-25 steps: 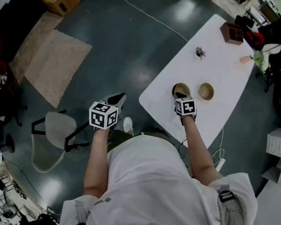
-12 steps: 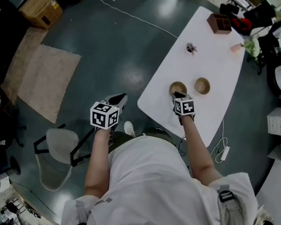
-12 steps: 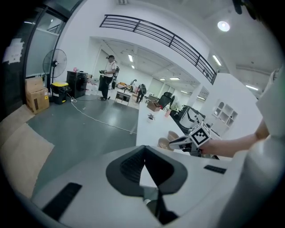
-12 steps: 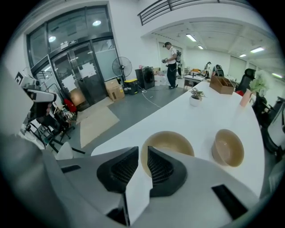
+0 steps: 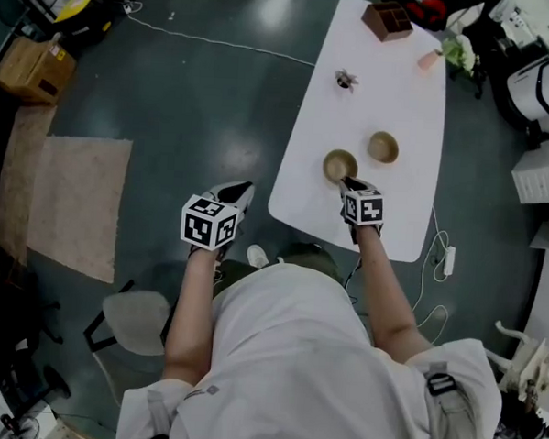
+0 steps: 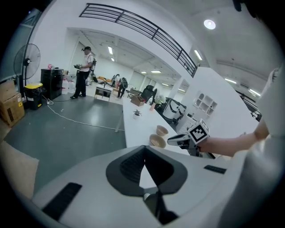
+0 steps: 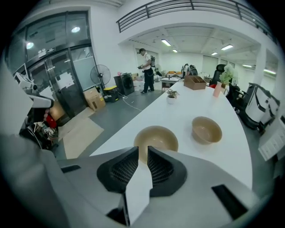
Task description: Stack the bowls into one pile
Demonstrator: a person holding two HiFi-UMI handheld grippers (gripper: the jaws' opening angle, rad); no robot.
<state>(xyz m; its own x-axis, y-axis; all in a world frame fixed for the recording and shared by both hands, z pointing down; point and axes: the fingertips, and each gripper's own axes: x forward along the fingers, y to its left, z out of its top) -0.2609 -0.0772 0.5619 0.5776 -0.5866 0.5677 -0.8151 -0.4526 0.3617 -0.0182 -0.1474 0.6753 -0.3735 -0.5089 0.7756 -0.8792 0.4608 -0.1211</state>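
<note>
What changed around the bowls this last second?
The right gripper has just been opening its jaws at the rim of the near tan wooden bowl; nothing stands between them. That bowl and the far tan wooden bowl stay side by side, unstacked, on the white table; the left gripper stays over the floor.

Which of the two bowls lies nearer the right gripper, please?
The bowl just ahead of the right gripper; the other bowl sits apart, farther off at its right.

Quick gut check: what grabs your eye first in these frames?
Two tan bowls, the nearer bowl and the farther bowl, stand apart on the white table, unstacked. The right tool is at the nearer bowl's rim, jaws just opened, nothing between them. The left tool hangs shut over the grey floor, off the table.
</note>
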